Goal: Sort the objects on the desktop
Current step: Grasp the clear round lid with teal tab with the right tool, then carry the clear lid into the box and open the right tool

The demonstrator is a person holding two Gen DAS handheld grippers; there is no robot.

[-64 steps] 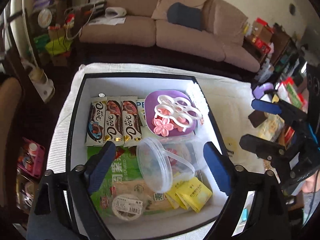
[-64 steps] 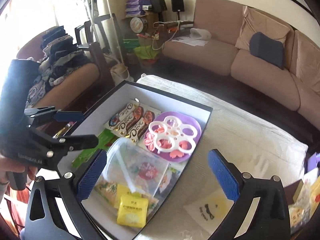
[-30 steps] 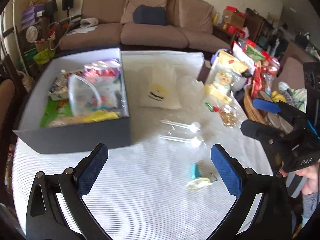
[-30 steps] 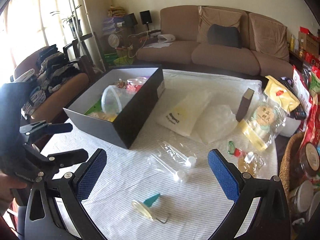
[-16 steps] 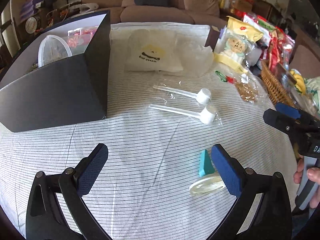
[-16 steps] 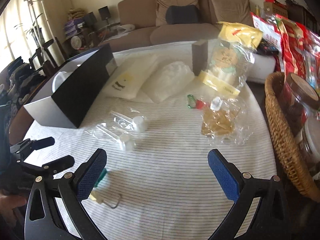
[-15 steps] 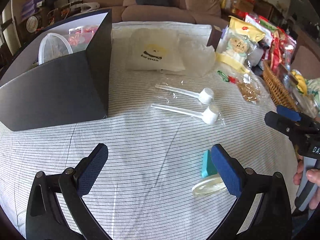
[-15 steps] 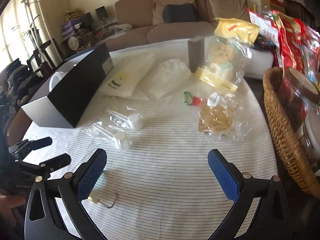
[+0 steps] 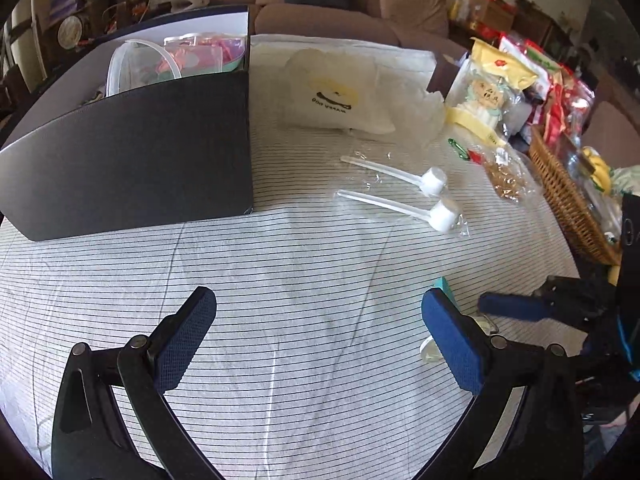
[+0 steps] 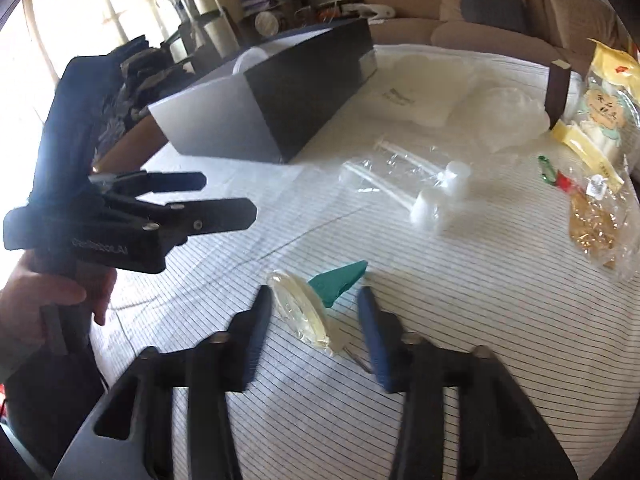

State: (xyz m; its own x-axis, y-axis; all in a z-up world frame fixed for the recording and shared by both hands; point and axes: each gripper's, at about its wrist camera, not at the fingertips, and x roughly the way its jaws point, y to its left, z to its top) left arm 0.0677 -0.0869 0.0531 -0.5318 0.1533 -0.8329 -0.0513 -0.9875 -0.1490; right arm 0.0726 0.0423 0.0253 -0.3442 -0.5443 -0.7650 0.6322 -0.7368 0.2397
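Around the suction hook [image 10: 316, 304], the right gripper [image 10: 316, 330] stands half-open, not touching.

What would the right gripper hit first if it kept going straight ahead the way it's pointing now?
Probably the clear suction-cup hook with the teal tab: it lies on the striped tablecloth between the right gripper's open fingers. Past it lie the bagged white scoops, though depth is unclear.
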